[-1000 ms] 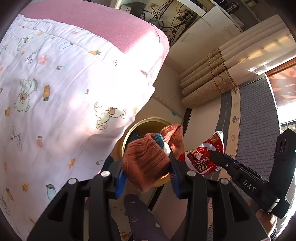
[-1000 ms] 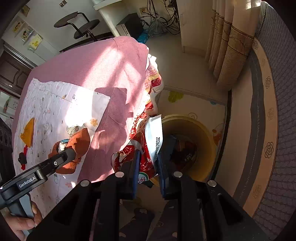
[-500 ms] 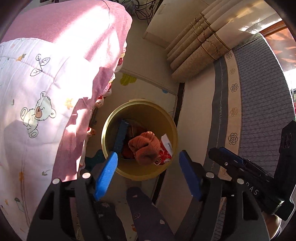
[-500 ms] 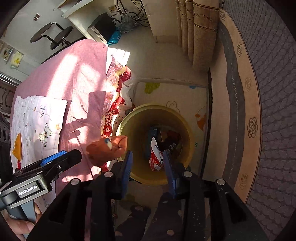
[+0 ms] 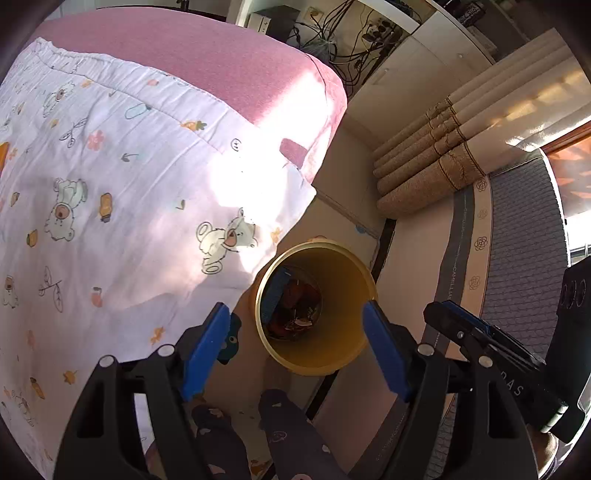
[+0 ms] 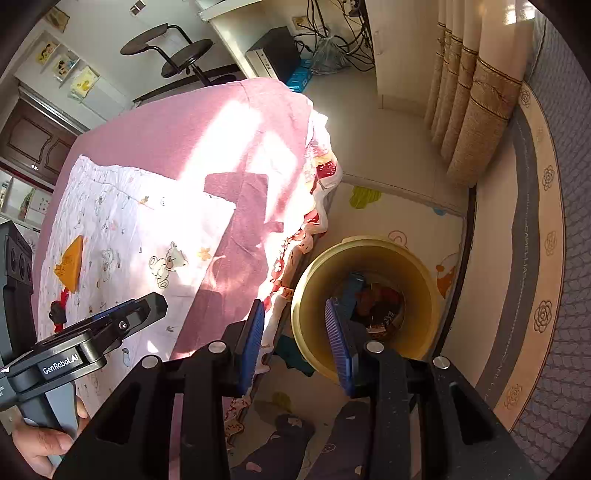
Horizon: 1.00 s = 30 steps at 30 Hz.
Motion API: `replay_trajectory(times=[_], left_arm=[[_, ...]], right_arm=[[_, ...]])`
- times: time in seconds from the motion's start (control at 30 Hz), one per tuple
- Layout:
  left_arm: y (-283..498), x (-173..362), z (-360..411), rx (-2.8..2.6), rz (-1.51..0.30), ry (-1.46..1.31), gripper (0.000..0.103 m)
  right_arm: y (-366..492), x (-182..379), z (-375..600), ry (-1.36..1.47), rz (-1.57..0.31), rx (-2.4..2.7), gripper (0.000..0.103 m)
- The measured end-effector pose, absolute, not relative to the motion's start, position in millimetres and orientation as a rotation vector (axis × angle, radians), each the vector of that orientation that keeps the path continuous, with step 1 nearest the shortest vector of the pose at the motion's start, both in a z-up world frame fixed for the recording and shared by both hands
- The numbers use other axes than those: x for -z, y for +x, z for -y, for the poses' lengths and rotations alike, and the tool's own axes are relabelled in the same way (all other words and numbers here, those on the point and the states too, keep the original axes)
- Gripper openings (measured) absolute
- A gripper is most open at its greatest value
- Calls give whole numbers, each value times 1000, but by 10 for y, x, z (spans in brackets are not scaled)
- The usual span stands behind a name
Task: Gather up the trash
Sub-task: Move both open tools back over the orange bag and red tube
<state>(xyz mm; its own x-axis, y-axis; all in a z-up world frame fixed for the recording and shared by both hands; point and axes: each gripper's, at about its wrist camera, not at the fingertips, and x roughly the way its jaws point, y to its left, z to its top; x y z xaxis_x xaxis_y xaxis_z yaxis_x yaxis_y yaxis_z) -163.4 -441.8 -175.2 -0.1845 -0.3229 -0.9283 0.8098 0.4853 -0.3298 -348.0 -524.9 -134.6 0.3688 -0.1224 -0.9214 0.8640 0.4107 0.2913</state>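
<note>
**Sunlit bedroom floor with one yellow bin beside a bed**

Beige floor, partly covered by a pale play mat with cartoon prints, runs between a bed and a grey patterned rug.

Nearest in the left wrist view, the left gripper has its two black arms spread wide, blue ridged pads released and holding nothing. Just beyond the gap between them stands one round yellow plastic bin, smooth-walled and upright on the floor. The trash lies at its bottom: a crumpled heap of red, brown and dark blue pieces, too jumbled to count.

In the right wrist view, the right gripper is also parted and empty, its fingers less widely spread, hanging over the bin's near rim.

Left of the bin rises the bed with a pink, finely textured sheet. Over it lies one white cotton blanket printed with small bears, carrots and flowers, bright with sun. An orange triangular piece lies on the blanket, well apart from the bin.

Farther off, tan pleated curtains hang to the floor. Beyond them sit a tangle of black cables, a dark box, and one black stool-like chair against a white wall.
</note>
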Motion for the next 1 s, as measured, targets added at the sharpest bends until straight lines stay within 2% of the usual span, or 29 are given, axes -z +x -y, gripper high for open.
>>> replay_trajectory(times=[0.47, 0.73, 1.0], left_arm=[[107, 1097, 2858, 742, -1317, 119, 76], [719, 1012, 2071, 608, -1299, 19, 76], [1144, 1038, 1715, 521, -1304, -53, 76]], right_arm=[[-1353, 849, 4303, 629, -1026, 350, 34], [-347, 788, 3762, 533, -1044, 194, 35], [334, 848, 3527, 456, -1084, 103, 35]])
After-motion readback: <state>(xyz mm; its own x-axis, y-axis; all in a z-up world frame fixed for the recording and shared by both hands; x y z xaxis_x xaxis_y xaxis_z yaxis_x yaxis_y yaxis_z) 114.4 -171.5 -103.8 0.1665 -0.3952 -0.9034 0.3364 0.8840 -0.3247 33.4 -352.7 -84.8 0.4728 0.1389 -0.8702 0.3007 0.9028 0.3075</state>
